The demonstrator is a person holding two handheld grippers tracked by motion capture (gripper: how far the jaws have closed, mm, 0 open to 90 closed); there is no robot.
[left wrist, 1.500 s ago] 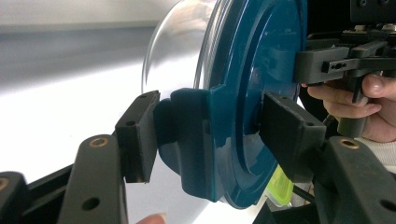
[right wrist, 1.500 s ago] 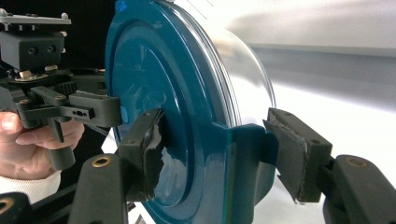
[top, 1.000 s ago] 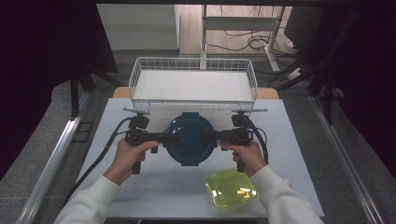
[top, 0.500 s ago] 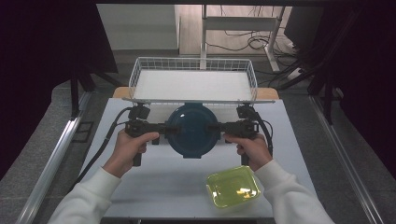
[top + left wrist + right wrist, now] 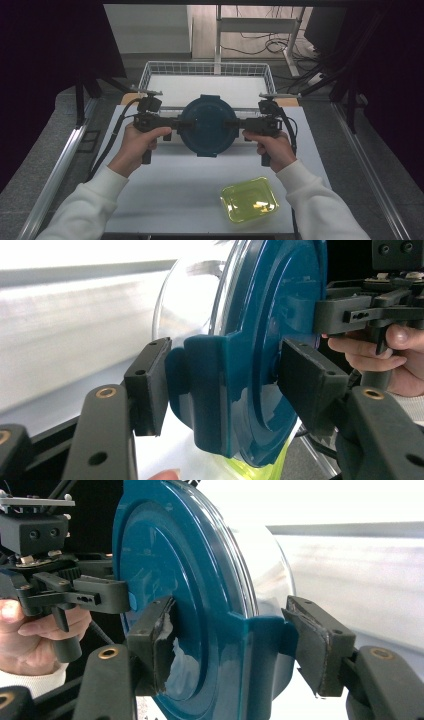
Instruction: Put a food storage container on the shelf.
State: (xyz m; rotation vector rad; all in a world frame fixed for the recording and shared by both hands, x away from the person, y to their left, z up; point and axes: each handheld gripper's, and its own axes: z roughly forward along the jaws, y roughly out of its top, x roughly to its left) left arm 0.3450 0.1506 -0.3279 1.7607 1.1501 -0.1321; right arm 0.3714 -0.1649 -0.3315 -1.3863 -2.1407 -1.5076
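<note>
A round container (image 5: 207, 125) with a dark teal lid and a clear bowl hangs above the white table (image 5: 165, 195), lid facing up. My left gripper (image 5: 180, 123) is shut on its left side tab and my right gripper (image 5: 234, 123) on its right side tab. In the left gripper view the container (image 5: 270, 315) stands edge-on, and the left gripper (image 5: 225, 385) has its pads pressed against the teal tab from both sides. The right gripper view has the container (image 5: 165, 555) the same way, with the right gripper (image 5: 230, 640) clamped on the opposite tab.
A white wire basket (image 5: 150, 75) stands just beyond the container at the table's far edge. A yellow-green square tub (image 5: 250, 200) lies at the near right of the table. Metal rails run along both sides of the table.
Both hands have risen together with the container held between them, carrying it up and a little farther toward the basket. The grips are unchanged.
</note>
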